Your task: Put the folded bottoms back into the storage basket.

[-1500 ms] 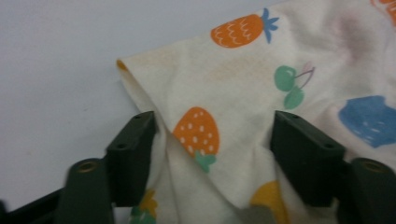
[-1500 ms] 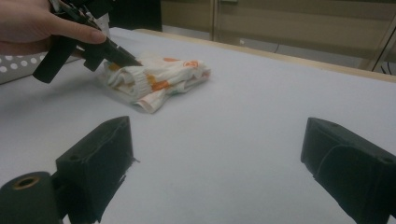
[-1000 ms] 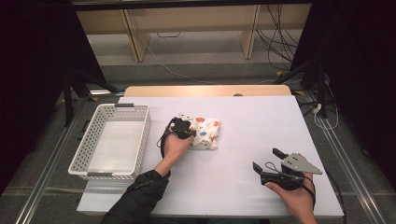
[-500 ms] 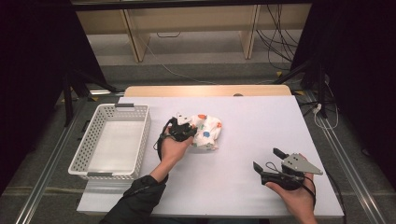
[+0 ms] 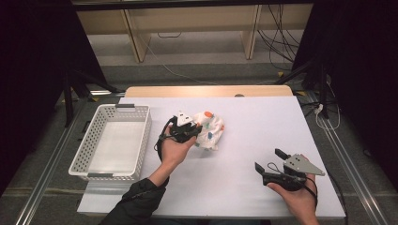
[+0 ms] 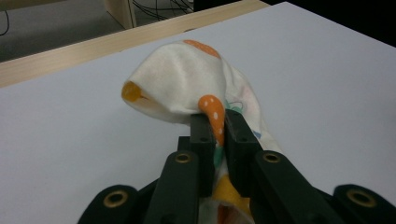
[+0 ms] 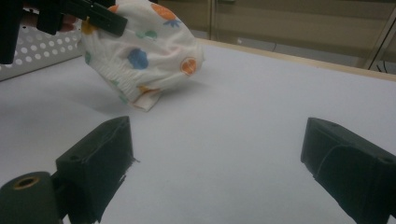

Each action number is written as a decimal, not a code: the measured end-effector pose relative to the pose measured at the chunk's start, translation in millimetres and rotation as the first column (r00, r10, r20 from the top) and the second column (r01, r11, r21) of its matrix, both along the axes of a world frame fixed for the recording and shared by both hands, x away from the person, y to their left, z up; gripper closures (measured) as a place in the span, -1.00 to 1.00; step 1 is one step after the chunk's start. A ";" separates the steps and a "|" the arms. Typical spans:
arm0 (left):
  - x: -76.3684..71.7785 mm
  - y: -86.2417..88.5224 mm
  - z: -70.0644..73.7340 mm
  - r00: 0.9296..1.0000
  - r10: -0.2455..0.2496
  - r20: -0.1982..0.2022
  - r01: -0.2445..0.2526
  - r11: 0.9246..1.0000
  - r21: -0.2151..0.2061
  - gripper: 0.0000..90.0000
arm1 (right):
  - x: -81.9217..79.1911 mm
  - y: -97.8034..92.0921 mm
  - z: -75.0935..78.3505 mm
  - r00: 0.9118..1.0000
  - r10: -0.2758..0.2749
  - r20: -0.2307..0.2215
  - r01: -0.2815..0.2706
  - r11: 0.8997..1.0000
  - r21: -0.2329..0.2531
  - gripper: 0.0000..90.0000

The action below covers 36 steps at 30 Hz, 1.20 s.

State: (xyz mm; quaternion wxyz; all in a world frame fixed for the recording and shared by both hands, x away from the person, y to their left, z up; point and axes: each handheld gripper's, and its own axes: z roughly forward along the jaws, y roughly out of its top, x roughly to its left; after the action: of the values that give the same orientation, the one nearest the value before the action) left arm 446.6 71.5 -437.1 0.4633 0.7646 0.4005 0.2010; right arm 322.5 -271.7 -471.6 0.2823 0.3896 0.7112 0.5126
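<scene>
So there's one white cloth [image 5: 210, 131] with coloured spots, sitting around the middle of the bench [image 5: 263, 126]. The left hand-held gripper [image 5: 193, 131] is pinching a fold of it and lifting part of it off the surface. The right hand-held gripper [image 5: 269, 160] is hovering near the front right corner, jaws spread wide, holding nothing. One white basket [image 5: 112, 143] is sitting along the left edge.

In the left gripper view the cloth [image 6: 187, 84] runs down behind the left tongs [image 6: 219, 126], its lower part hidden; the bottom edge cuts it off. In the high view its printed shapes are too small to tell
</scene>
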 end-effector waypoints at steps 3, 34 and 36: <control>-4.6 0.0 5.7 1.000 -0.002 0.009 0.002 1.000 -0.011 0.84 | -0.2 0.1 0.2 1.000 0.001 -0.003 -0.001 1.000 -0.003 -0.78; -28.1 27.0 34.1 0.999 0.019 0.050 -0.019 1.000 -0.017 0.84 | -0.5 0.4 0.6 1.000 -0.003 0.002 0.003 1.000 -0.001 -0.78; -28.8 28.3 34.7 0.998 0.022 0.051 -0.021 1.000 -0.019 0.84 | -0.6 0.5 0.7 1.000 -0.004 0.002 0.004 1.000 -0.001 -0.78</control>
State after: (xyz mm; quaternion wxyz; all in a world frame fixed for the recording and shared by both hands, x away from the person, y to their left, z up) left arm 417.8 99.8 -402.3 0.4782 0.7506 0.3984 0.2219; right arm 321.9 -271.2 -470.9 0.2841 0.3903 0.7106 0.5119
